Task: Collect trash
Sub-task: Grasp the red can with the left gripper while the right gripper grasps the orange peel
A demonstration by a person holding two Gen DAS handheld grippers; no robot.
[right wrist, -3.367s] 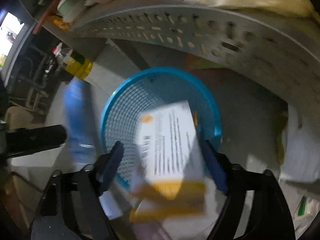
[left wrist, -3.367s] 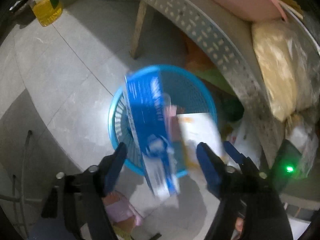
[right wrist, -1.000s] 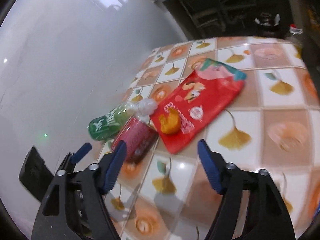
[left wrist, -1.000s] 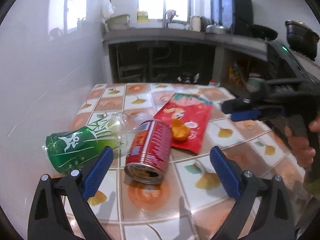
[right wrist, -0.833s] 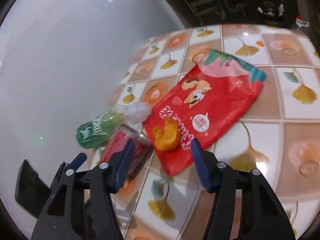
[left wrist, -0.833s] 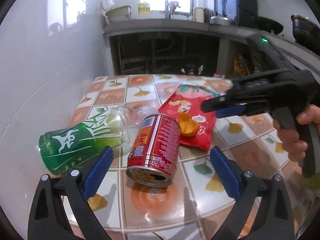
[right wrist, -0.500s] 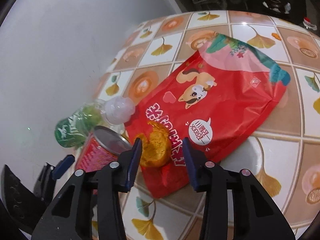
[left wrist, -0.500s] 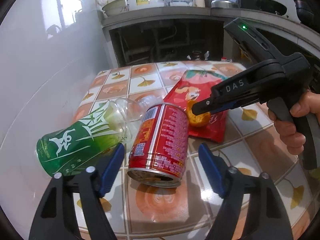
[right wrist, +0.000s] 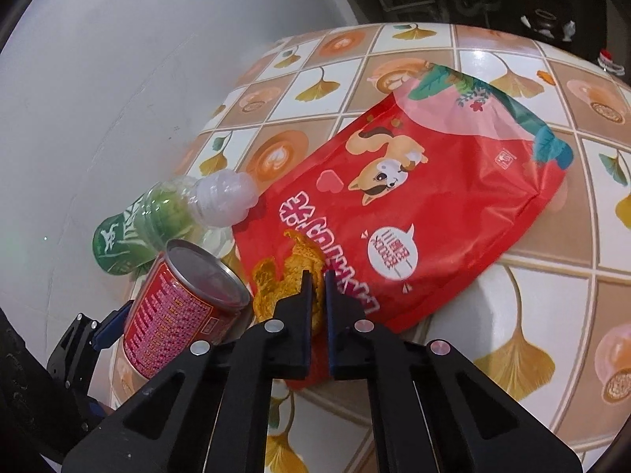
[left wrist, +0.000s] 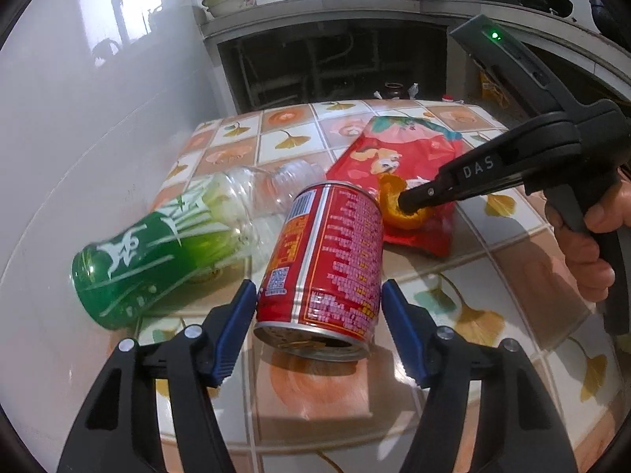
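Your left gripper (left wrist: 317,303) straddles the lower end of the red can (left wrist: 327,264), which lies on its side on the tiled bench (left wrist: 493,276). Its jaws are closing, one blue pad at each flank of the can; whether the pads already press on the metal cannot be told.

Your right gripper (right wrist: 318,276) has its jaws drawn nearly together, pinching the orange peel (right wrist: 288,272). The peel sits on the lower corner of the red snack bag (right wrist: 414,213), which lies flat on the bench. In the left wrist view the same gripper (left wrist: 406,199) reaches in from the right, its tip against the peel (left wrist: 394,205), with your right hand (left wrist: 595,244) on its handle.

The green-labelled plastic bottle (left wrist: 165,244) lies on its side just left of the can, its clear neck pointing toward the snack bag (left wrist: 398,165). In the right wrist view the bottle (right wrist: 165,220) and the can (right wrist: 185,307) lie left of the peel.
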